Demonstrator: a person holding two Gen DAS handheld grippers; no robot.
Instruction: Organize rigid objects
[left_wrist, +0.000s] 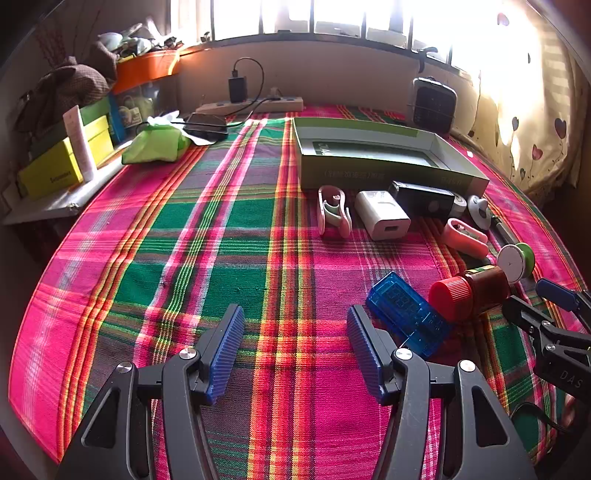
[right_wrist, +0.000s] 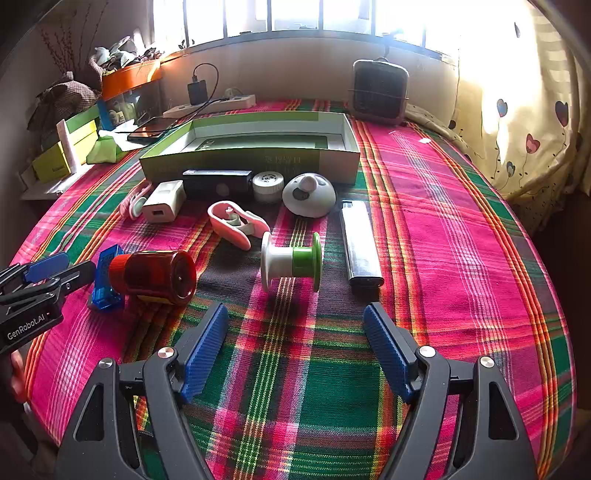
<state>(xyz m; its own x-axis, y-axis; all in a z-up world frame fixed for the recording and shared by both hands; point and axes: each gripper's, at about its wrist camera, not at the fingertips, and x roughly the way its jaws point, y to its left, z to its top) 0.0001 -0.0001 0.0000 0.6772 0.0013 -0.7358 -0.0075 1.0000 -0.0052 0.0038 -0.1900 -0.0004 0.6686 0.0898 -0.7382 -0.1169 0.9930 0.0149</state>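
Observation:
Small rigid objects lie on a plaid cloth in front of an open green box (left_wrist: 384, 173) (right_wrist: 251, 162). They include a brown bottle with a red cap (left_wrist: 469, 295) (right_wrist: 155, 277), a blue USB meter (left_wrist: 406, 314) (right_wrist: 105, 280), a white-green spool (right_wrist: 291, 260) (left_wrist: 515, 260), a silver lighter (right_wrist: 360, 243), a white charger (left_wrist: 382, 214) (right_wrist: 164, 201), pink clips (left_wrist: 332, 210) (right_wrist: 236, 223), a black block (right_wrist: 218, 182) and a white dome (right_wrist: 308, 194). My left gripper (left_wrist: 295, 345) is open and empty, left of the meter. My right gripper (right_wrist: 295, 347) is open and empty, before the spool.
A small fan heater (right_wrist: 380, 90) stands behind the box. A power strip with a plugged charger (left_wrist: 251, 103) and a phone (left_wrist: 205, 125) lie at the back. Yellow and green boxes (left_wrist: 55, 166) and clutter fill the left shelf. A curtain (right_wrist: 524, 122) hangs on the right.

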